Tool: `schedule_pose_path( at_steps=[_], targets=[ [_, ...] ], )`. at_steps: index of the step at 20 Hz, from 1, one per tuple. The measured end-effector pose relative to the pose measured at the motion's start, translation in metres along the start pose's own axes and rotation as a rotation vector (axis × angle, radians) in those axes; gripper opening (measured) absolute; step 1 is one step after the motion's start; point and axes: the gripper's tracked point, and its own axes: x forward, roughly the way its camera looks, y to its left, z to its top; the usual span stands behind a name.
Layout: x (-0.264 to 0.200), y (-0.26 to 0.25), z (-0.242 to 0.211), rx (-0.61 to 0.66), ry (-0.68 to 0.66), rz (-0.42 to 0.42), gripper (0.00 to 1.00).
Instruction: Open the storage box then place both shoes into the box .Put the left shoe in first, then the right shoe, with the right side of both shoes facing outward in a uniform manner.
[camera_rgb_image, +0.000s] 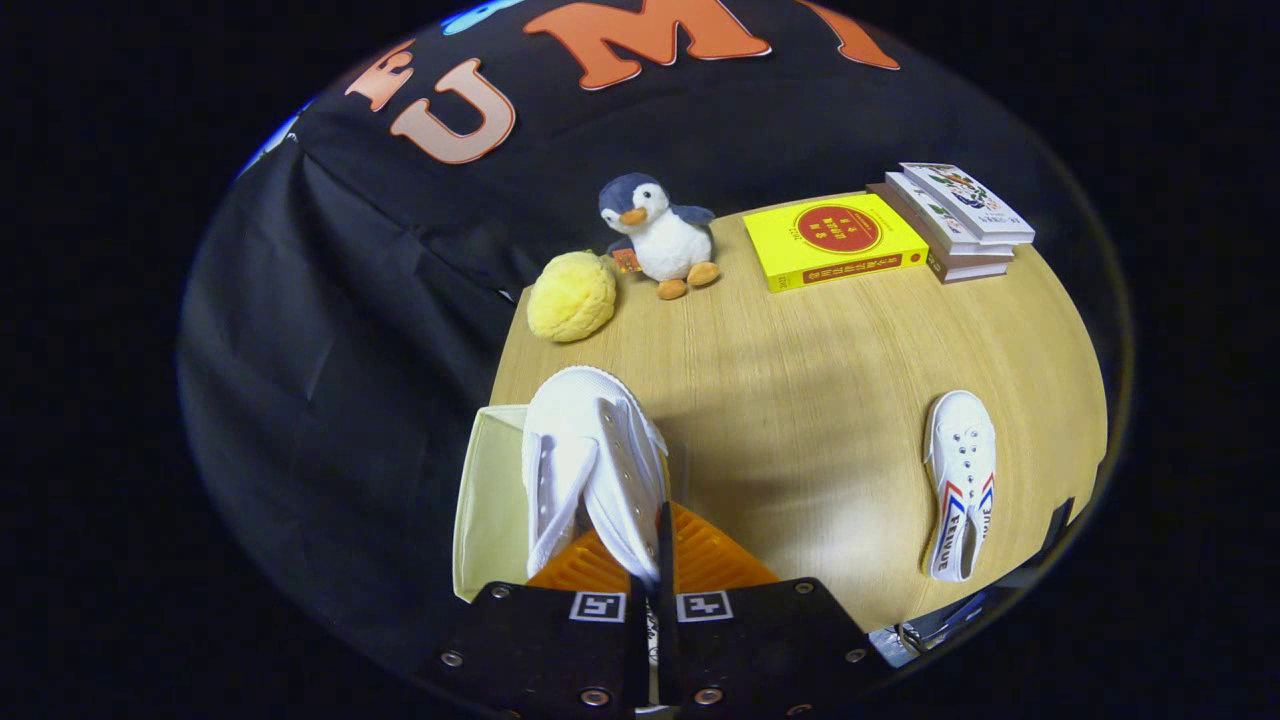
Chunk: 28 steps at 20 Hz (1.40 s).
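gripper (655, 585): fingers drawn nearly together, pinching the side wall of a white canvas shoe (590, 470) that hangs lifted just ahead of them, toe pointing away toward 12 o'clock, its opening facing 9 o'clock
storage box (495, 500): pale cream, open, directly beneath the held shoe at the table's 9 o'clock edge; an orange ribbed surface (700, 560) shows just ahead of the fingers below the shoe, whether it belongs to the box cannot be told
second white shoe (960, 485): lies flat on the wooden table (800, 400) at 3 o'clock of the gripper, well apart, with red and blue side stripes, toe toward 12 o'clock
yellow fluffy ball (571, 296): beyond the held shoe at 11 o'clock
plush penguin (662, 235): upright, just beside the ball at its 2 o'clock
yellow book (835, 240): flat, at 1 o'clock, near the penguin
stack of books (955, 220): just beside the yellow book at its 3 o'clock
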Motion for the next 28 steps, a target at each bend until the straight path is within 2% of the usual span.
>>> schedule_pose_path(
  at_steps=[12, 21, 28],
  targets=[
    [0.059, 0.071, -0.033, 0.044, 0.111, -0.087, 0.04],
    [0.102, 0.08, -0.071, 0.073, 0.241, -0.202, 0.04],
    [0.127, 0.091, -0.081, 0.135, 0.283, -0.219, 0.05]
  ],
)
